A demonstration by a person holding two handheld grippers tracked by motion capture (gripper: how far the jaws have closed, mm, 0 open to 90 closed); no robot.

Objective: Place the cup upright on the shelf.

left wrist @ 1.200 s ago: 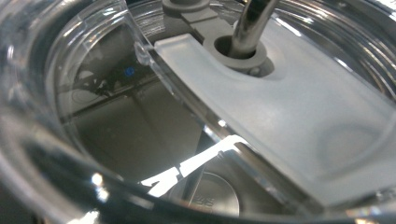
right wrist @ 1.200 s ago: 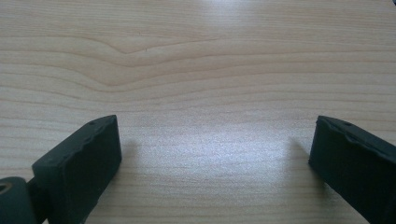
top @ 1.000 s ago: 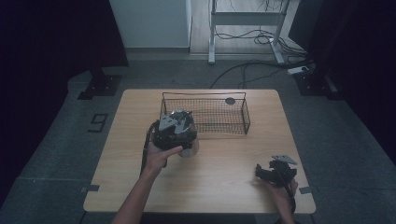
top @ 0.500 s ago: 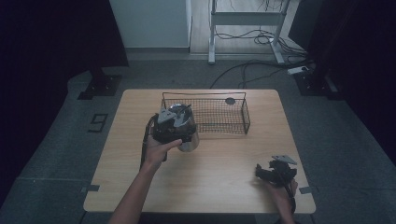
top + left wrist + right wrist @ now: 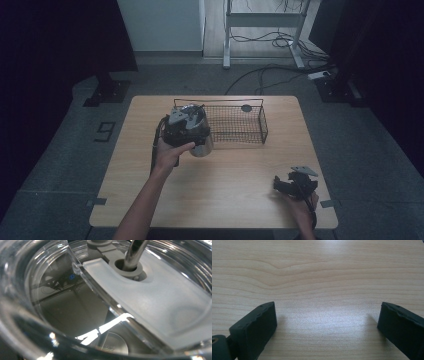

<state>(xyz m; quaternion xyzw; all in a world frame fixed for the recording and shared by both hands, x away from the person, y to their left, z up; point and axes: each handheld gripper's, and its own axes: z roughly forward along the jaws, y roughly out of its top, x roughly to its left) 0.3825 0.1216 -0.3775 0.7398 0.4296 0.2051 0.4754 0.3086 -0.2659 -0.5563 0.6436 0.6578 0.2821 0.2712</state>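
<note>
A steel tumbler (image 5: 202, 146) with a clear lid (image 5: 75, 302) and a metal straw (image 5: 133, 251) hangs under my left gripper (image 5: 184, 126), which is shut on it beside the left end of the black wire basket (image 5: 263, 126). The left gripper view looks straight down at the lid from very close, and the jaws are hidden. My right gripper (image 5: 286, 185) rests low over the table near the front right corner. Its jaws stand wide open over bare wood (image 5: 325, 312) with nothing between them.
The wooden table (image 5: 220, 195) carries the basket at its far middle. A small dark round object (image 5: 246, 108) lies by the basket's far rim. Cables (image 5: 260, 82) and a metal frame (image 5: 262, 20) stand on the floor beyond the table.
My left gripper has carried the tumbler a little away from the person, toward the basket's left end. The right gripper has stayed where it was.
</note>
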